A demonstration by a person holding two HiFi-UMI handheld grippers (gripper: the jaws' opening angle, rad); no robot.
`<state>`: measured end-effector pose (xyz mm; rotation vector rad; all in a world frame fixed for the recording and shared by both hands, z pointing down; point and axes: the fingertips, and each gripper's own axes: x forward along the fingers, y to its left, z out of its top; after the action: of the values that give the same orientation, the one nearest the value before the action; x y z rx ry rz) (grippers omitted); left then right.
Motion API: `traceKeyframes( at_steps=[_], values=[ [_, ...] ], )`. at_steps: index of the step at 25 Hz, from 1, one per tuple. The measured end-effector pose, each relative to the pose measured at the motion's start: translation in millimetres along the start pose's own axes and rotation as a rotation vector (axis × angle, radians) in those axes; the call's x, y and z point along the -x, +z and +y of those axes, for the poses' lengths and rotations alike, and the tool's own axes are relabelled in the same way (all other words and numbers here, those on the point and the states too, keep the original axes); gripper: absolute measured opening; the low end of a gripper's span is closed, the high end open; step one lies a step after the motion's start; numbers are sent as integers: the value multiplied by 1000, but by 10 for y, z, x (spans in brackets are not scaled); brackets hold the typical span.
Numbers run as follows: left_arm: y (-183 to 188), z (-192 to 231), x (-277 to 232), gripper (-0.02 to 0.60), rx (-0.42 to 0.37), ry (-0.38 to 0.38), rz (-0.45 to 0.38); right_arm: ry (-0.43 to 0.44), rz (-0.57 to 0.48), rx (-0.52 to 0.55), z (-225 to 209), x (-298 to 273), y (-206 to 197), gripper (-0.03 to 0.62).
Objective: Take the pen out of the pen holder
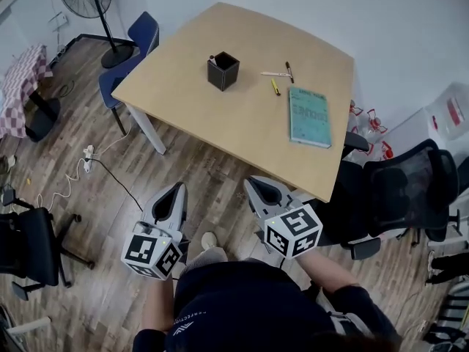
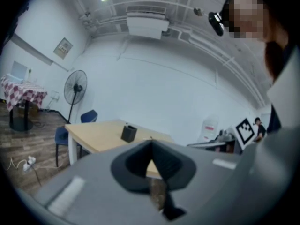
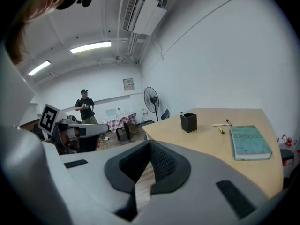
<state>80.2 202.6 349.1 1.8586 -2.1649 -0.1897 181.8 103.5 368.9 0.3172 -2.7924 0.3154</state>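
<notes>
Pen holder (image 1: 223,71): black, square, upright on the surface (image 1: 242,134), in its left half, inward from the left edge. Pen (image 1: 212,58): only a tip showed at the holder's rim, long axis seemingly upright. Left tool (image 1: 178,188) and right tool (image 1: 258,183): both clenched, jaws together, nothing between them, held over the floor (image 1: 95,218) short of the surface's near edge. The holder lay ahead, between their two lines of aim, with neither hand plainly nearer.
</notes>
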Motion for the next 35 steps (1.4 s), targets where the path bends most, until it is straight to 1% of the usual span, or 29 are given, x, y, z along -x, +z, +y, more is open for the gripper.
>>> traceKeyframes(
  at_steps=[6,10,11,13,17,20,22,24,27,31,35],
  values=[
    [54,435,-160,3,-67,-22,77,-4,10,-13,66,-582,121,-3],
    [108,656,-250,3,-78,-35,85,-27,-21,-25,12,-842,257,-1],
    [121,695,-275,3,-75,-35,84,-31,-26,-19,-5,-890,290,15],
    [134,753,-330,3,-66,-36,84,-36,-26,-1,-43,-966,335,69],
    [167,886,-499,3,-54,-31,82,-41,-31,16,-163,-1156,424,69],
    [176,1021,-622,3,-75,-15,88,-49,-31,14,-289,-1358,469,77],
    [197,1157,-703,3,-86,-4,89,-50,-32,19,-358,-1519,522,94],
    [234,1311,-828,3,-75,4,85,-51,-37,35,-447,-1692,597,112],
    [301,1494,-1112,3,-56,0,85,-59,-39,52,-635,-1960,715,118],
    [384,1686,-1507,3,-60,-15,116,-72,-28,84,-841,-2311,876,124],
    [469,1880,-1866,3,-49,-28,135,-97,-9,103,-1075,-2624,1001,127]
  ],
)
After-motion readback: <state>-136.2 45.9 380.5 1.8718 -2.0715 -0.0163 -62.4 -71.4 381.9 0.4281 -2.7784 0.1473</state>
